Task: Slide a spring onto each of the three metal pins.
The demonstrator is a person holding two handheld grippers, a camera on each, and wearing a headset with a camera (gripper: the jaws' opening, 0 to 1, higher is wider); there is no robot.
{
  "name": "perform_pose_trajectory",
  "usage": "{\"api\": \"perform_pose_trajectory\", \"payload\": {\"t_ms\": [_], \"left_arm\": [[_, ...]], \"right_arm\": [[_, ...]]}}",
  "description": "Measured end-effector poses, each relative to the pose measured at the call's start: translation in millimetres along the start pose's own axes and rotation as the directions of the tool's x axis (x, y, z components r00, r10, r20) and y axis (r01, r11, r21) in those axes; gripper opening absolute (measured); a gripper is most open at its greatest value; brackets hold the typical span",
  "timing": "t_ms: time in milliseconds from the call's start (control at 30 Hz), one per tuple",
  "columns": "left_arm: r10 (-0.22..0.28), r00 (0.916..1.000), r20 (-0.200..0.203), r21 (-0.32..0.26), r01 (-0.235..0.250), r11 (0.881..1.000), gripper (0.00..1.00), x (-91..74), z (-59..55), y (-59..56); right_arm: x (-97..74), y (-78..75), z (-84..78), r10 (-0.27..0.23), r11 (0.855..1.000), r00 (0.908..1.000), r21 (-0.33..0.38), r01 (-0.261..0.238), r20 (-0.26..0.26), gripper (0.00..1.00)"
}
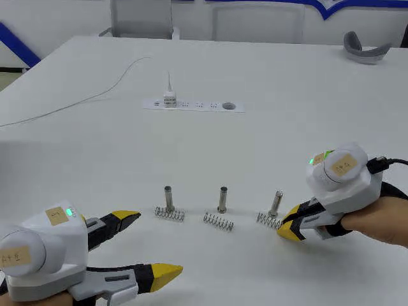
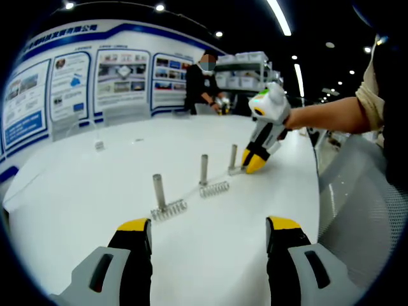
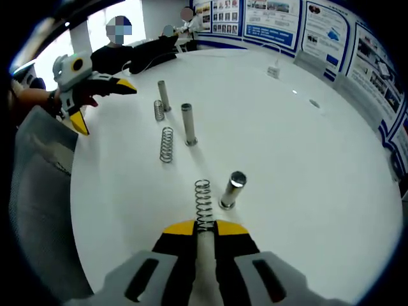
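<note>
The right gripper (image 3: 204,229) has its jaws drawn together on the near end of the end spring (image 3: 203,203). The spring lies flat on the counter (image 1: 268,153), its free end pointing away from the gripper. The end pin (image 3: 231,189) stands upright just beside the spring and does not touch it. The left gripper (image 1: 153,245) hovers low over the counter with its jaws wide apart and nothing between them, well apart from the row. In the head view, the middle spring (image 1: 218,221) and the far spring (image 1: 169,213) lie in front of the middle pin (image 1: 222,199) and the far pin (image 1: 169,197). No spring is on a pin yet.

The step in hand looks like lifting the end spring and threading it over the end pin. The hold is on the last few coils, so the free length will probably sag and wobble. A squeeze firm enough to carry the spring, but not to flatten its coils, seems best. The spring should rise clear above the pin's top and turn until its open end faces straight down. It then needs centring over the pin before a slow, straight descent.

The pins appear to stand free on the counter, so a sideways nudge could tip one over. The idle left gripper could steady the pin low down or guide the dangling end. Letting go is safest once several coils sit around the shaft.
</note>
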State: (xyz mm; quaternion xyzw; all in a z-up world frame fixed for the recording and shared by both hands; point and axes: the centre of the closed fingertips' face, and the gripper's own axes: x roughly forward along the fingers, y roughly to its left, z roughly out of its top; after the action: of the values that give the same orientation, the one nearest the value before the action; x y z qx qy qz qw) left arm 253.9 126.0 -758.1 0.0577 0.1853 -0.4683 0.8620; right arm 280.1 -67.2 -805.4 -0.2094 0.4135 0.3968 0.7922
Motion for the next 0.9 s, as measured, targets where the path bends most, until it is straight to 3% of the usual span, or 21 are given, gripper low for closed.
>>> {"api": "perform_pose_trajectory", "payload": {"t_ms": [367, 900], "left_arm": [[-0.041, 0.9991, -0.012, 0.016, 0.041, 0.999, 0.69, 4.4, 0.5, -12.3], [-0.143, 0.9888, -0.043, 0.092, 0.146, 0.985, 0.59, 21.0, 9.1, -35.7]], "right_arm": [[-9.3, 11.1, 4.0, 0.004, 0.999, 1.0000, -0.032, -0.004, 0.009, 0.11], [-23.9, 45.9, 23.5, 0.067, 0.989, 0.9976, -0.135, -0.064, 0.018, 0.11]]}}
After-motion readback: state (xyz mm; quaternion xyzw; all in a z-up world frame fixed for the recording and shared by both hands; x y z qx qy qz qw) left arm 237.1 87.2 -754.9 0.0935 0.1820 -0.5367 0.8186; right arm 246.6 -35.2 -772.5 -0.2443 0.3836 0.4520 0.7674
